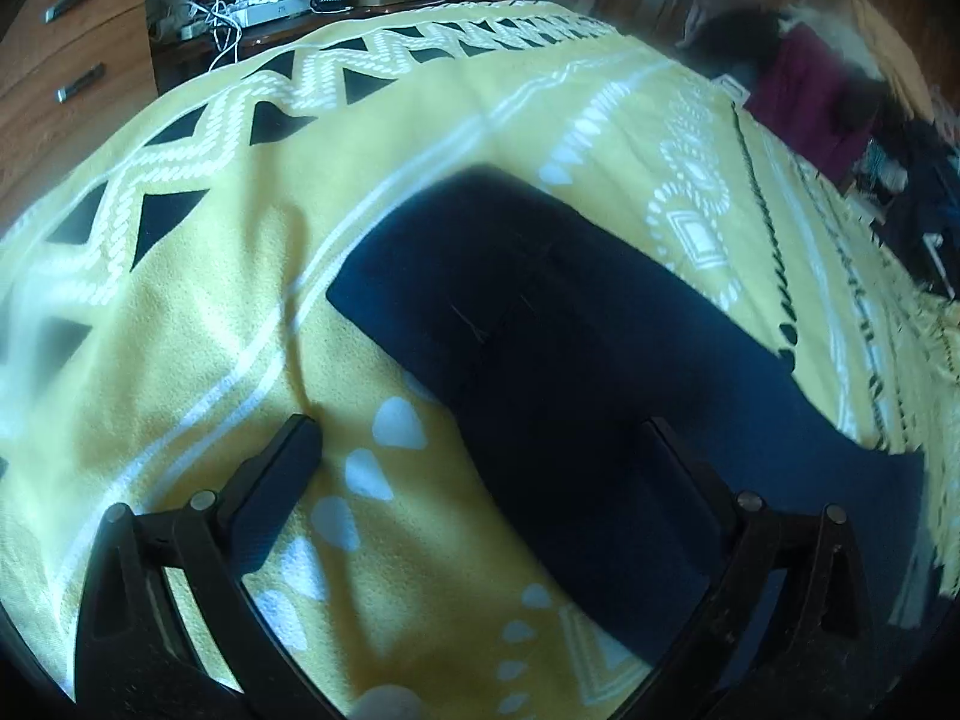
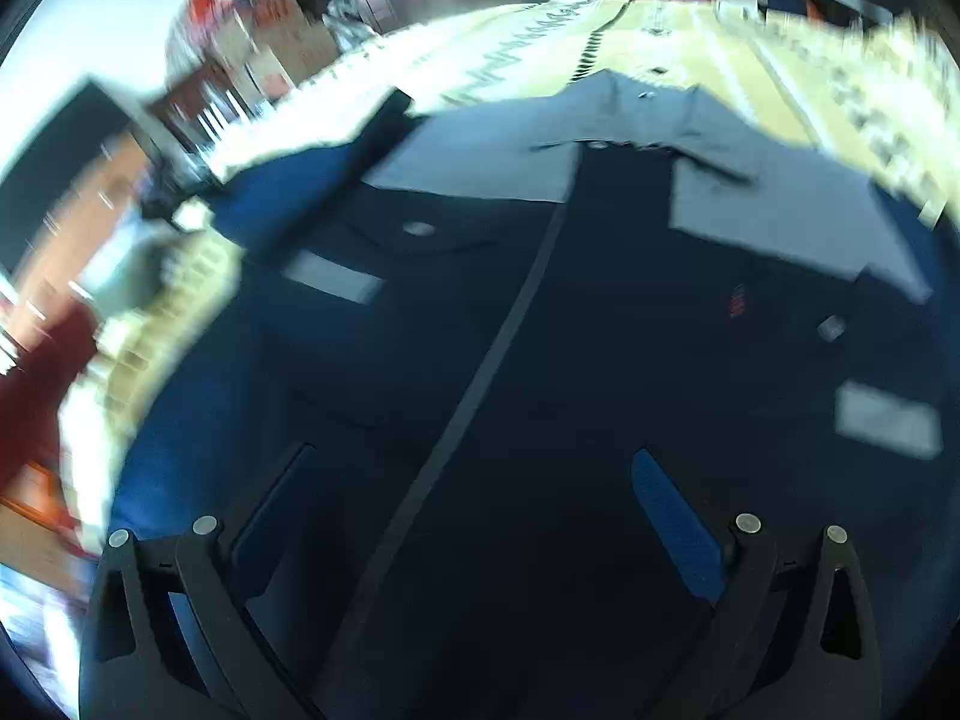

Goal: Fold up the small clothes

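A dark navy sleeve (image 1: 528, 312) of a small jacket lies flat on the yellow patterned blanket (image 1: 240, 312). My left gripper (image 1: 480, 432) hovers open over the sleeve's near edge, one finger over blanket, the other over fabric. In the right wrist view the jacket's front (image 2: 600, 324) lies spread out, navy with grey shoulder panels (image 2: 774, 222), a central zip strip (image 2: 480, 384) and grey pocket patches. My right gripper (image 2: 474, 468) stands open above the lower front, fingers either side of the zip, holding nothing. This view is blurred.
A wooden chest of drawers (image 1: 66, 60) stands at the back left, beside a low shelf with a white router and cables (image 1: 264, 0). A magenta garment (image 1: 804, 96) and clutter lie beyond the blanket's far right edge. Boxes (image 2: 270, 48) sit past the blanket's left side.
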### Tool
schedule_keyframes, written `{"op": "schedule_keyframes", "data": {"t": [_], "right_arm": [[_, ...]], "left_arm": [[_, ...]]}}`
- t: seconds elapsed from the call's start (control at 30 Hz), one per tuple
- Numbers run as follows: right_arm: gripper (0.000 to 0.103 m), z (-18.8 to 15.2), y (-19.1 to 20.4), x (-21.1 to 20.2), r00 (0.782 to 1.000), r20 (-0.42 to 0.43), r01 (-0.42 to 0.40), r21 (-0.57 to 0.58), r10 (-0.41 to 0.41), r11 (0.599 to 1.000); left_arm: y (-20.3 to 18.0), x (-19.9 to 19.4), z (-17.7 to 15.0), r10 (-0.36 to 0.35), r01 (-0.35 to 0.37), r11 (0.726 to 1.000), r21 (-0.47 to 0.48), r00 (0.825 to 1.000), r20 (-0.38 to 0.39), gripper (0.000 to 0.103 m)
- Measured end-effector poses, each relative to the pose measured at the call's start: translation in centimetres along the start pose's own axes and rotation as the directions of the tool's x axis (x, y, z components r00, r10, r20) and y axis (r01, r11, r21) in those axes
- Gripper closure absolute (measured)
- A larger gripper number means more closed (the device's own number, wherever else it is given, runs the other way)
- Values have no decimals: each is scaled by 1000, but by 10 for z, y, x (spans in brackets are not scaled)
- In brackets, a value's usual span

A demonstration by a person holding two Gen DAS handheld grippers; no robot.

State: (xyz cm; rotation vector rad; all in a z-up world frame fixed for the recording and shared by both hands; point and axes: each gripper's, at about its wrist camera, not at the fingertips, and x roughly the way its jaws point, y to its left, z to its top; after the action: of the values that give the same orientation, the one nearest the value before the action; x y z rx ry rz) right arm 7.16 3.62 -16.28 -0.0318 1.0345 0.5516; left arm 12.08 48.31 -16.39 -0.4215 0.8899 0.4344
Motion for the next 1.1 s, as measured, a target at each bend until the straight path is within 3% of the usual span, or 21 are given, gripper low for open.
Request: {"op": "schedule_keyframes", "data": {"t": [0.07,0.13,0.23,0.3,0.37,0.4,0.43,0.5,0.57,0.63,0.73,0.83,0.93,1.0,1.03,1.07,1.1], "right_arm": [[0,-2,2,9,997,-25,73,-49,-74,996],[0,-6,-2,24,991,-92,89,-55,-93,995],[0,-9,-2,29,989,-100,103,-71,-110,992],[0,-10,-4,30,989,-101,103,-70,-110,992],[0,-11,-5,32,989,-101,100,-72,-107,992],[0,-12,-6,32,990,-98,99,-75,-106,992],[0,-12,-7,33,990,-99,97,-76,-105,992],[0,-11,-6,34,989,-105,96,-81,-105,992],[0,-11,-9,32,990,-100,88,-79,-96,993],[0,-13,-9,28,993,-87,79,-69,-85,995],[3,-13,-19,14,998,-61,29,3,-29,1000],[8,-12,-39,-7,998,-28,-58,108,62,992],[8,-11,-61,-33,996,37,-90,186,84,978],[8,-11,-79,-48,996,62,-73,218,61,973],[8,-13,-88,-54,997,69,-58,232,43,971],[8,-16,-99,-59,997,71,-40,255,23,966],[8,-20,-109,-65,997,76,-36,281,15,959]], "left_arm": [[-1,-1,-4,17,-17,1000,18,1000,-21,0],[-3,-2,-3,33,-32,999,29,999,-43,0],[-4,-4,1,6,-4,1000,26,999,-46,2],[-5,-11,1,-48,49,998,37,999,-16,20],[-6,-14,1,-72,73,996,49,997,-4,46],[-6,-14,2,-78,78,996,47,997,3,51],[-4,-15,1,-83,83,996,39,996,13,63],[-2,-16,5,-118,117,993,14,992,33,73],[-8,-24,6,-143,141,989,42,988,57,94],[-32,-32,16,-141,132,986,101,985,95,94],[-66,-74,19,-165,128,971,201,970,181,95],[-126,-133,18,-302,215,920,326,922,243,95],[-202,-190,1,-490,352,817,457,842,227,95],[-259,-223,-24,-640,494,698,518,755,142,91],[-283,-232,-37,-690,548,638,540,719,85,82],[-309,-240,-54,-735,604,571,555,678,18,65],[-329,-244,-71,-771,665,508,548,634,-55,58]]}}
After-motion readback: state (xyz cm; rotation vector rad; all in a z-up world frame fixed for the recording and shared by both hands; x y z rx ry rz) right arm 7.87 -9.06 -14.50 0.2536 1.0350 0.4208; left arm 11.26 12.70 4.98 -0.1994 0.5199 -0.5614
